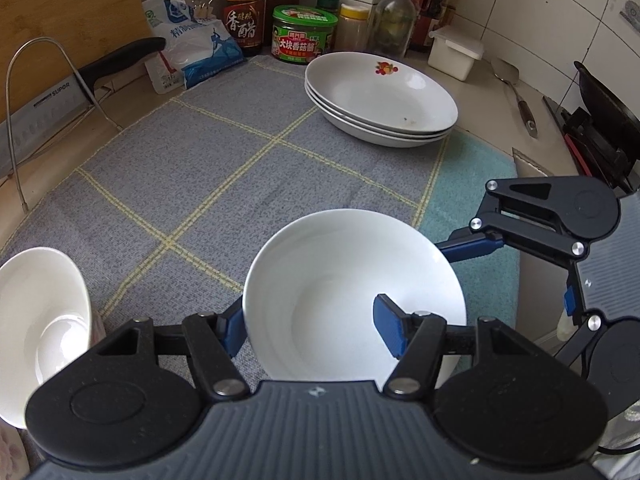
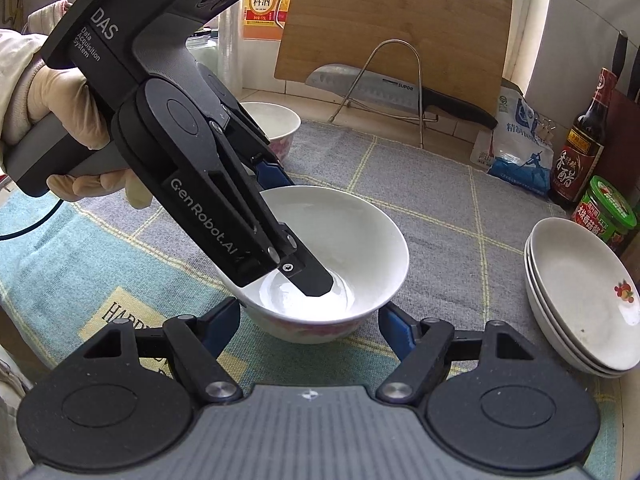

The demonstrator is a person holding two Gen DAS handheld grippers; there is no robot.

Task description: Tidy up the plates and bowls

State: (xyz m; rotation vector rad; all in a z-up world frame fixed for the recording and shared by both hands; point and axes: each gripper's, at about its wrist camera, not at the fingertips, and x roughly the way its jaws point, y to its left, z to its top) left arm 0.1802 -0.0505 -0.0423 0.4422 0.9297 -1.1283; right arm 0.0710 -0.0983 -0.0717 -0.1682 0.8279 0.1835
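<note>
A white bowl [image 1: 352, 280] with a pink flower pattern outside [image 2: 340, 240] stands on the grey checked mat [image 1: 240, 160]. My left gripper [image 1: 312, 328] straddles its near-left rim, one finger [image 2: 308, 280] inside the bowl and one outside, jaws wide and not visibly clamped. My right gripper [image 2: 310, 328] is open, its fingers on either side of the bowl's base. A second white bowl [image 1: 40, 320] sits to the left; it also shows behind the left gripper [image 2: 276, 120]. A stack of three white plates [image 1: 380, 96] with a fruit print lies at the far right [image 2: 580, 300].
A knife on a wire rack [image 1: 60, 92] and a wooden cutting board [image 2: 392, 28] stand at the back. Salt bag [image 1: 192, 44], vinegar bottle [image 1: 246, 4], green jar [image 1: 302, 34] and other bottles line the wall. A wok and spatula [image 1: 516, 92] are right. A teal towel [image 2: 60, 248] underlies the mat.
</note>
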